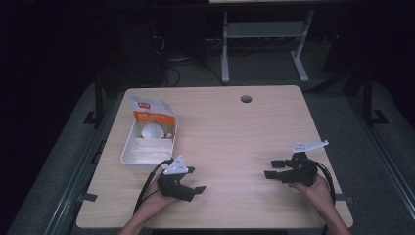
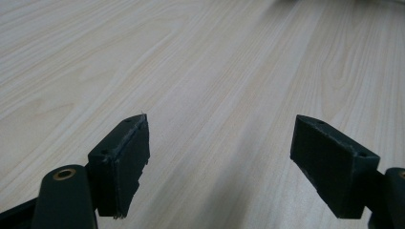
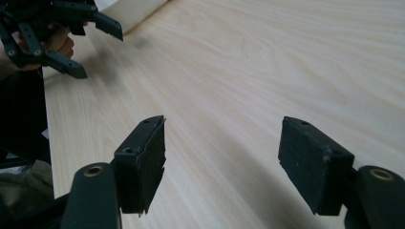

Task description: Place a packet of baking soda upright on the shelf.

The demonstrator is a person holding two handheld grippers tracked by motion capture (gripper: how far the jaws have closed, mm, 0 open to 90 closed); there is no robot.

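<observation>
1. We saw the left gripper [image 1: 193, 187] with its jaws wide apart, holding nothing.
2. The right gripper [image 1: 272, 168] was let go too.
3. The white tray [image 1: 128, 151] sat just beyond the left gripper.

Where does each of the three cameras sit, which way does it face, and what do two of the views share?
High view: above the person's side, looking forward and down on the wooden table; both forearms, left gripper and right gripper show, plus a white tray.
Left gripper view: rides the left gripper, looking along its open jaws at bare tabletop.
Right gripper view: rides the right gripper, facing across the table; open jaws.
Shared: the right gripper view and the high view both show the left gripper.
</observation>
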